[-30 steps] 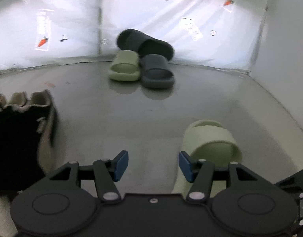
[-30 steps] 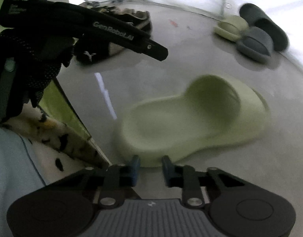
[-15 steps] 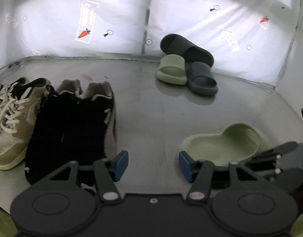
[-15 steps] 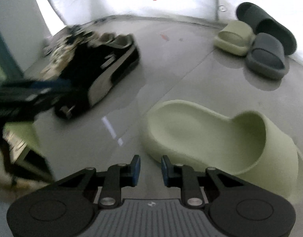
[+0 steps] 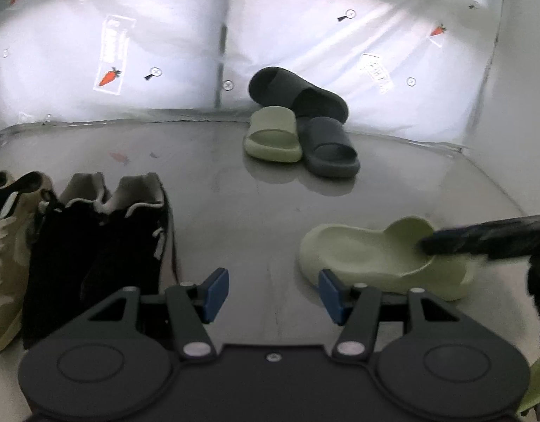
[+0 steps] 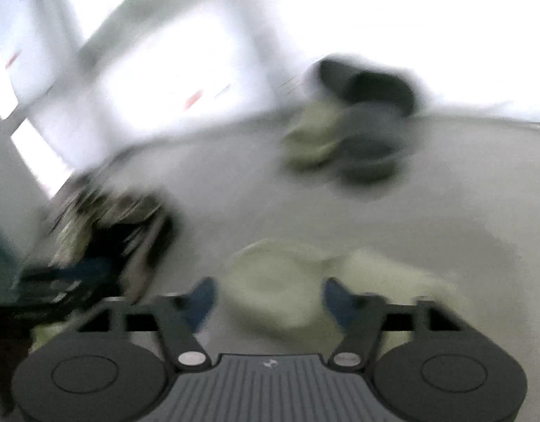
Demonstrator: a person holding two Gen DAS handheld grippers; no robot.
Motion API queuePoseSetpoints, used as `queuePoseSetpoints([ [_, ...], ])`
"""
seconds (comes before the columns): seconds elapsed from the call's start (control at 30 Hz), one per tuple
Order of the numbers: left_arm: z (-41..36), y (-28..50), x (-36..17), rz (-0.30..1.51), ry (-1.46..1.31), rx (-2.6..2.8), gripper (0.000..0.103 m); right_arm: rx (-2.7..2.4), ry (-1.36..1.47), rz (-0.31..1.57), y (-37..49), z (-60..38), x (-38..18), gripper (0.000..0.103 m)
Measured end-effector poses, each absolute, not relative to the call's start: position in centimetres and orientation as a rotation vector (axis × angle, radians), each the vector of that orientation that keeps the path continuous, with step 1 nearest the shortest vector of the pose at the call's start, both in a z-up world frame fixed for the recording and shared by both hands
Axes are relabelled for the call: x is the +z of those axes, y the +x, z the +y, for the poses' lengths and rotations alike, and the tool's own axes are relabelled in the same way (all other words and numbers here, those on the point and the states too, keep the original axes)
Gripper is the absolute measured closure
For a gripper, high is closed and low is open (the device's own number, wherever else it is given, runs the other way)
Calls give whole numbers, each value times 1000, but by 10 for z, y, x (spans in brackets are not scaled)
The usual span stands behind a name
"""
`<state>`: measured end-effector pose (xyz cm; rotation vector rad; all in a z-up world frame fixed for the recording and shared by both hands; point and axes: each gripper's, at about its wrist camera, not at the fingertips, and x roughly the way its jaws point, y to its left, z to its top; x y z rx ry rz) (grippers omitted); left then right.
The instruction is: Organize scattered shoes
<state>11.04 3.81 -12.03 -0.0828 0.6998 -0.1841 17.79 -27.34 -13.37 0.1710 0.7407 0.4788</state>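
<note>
A loose pale green slide (image 5: 382, 256) lies on the grey floor, just right of my open left gripper (image 5: 273, 290), which holds nothing. Its mate (image 5: 273, 135) sits at the back beside two dark grey slides (image 5: 328, 146), one leaning on the wall (image 5: 294, 91). A pair of black sneakers (image 5: 104, 246) and a tan sneaker (image 5: 6, 246) stand at the left. In the blurred right wrist view my right gripper (image 6: 268, 297) is open, its fingers wide on either side of the green slide (image 6: 284, 292). In the left wrist view, a blurred dark arm of the right gripper (image 5: 481, 237) reaches over the slide's strap.
White plastic sheeting (image 5: 164, 52) with carrot stickers forms the back wall, and a plain white wall (image 5: 523, 88) closes the right side. Bare grey floor (image 5: 227, 204) lies between the sneakers and the slides.
My right gripper went from shut to wide open and swung to face the back wall with the green slide between its fingers. The left view panned left, then drew slightly closer.
</note>
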Motion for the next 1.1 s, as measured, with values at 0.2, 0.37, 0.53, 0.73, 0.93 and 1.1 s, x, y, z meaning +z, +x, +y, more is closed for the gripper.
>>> queuePoseSetpoints([
  [0.2, 25, 112, -124, 718, -79, -259, 46, 256, 132, 797, 176, -325, -169, 18],
  [0.37, 15, 109, -126, 732, -55, -288, 45, 86, -31, 809, 184, -321, -186, 18],
  [0.53, 10, 103, -128, 745, -44, -292, 46, 97, -156, 805, 183, -309, -193, 18],
  [0.73, 16, 101, -131, 767, -89, -248, 46, 171, -161, 847, 157, -300, -187, 18],
  [0.93, 20, 102, -131, 774, -120, -214, 46, 277, -84, 929, 137, -276, -184, 18],
  [1.1, 16, 103, -132, 783, -130, -227, 46, 346, -73, 967, 120, -256, -182, 18],
])
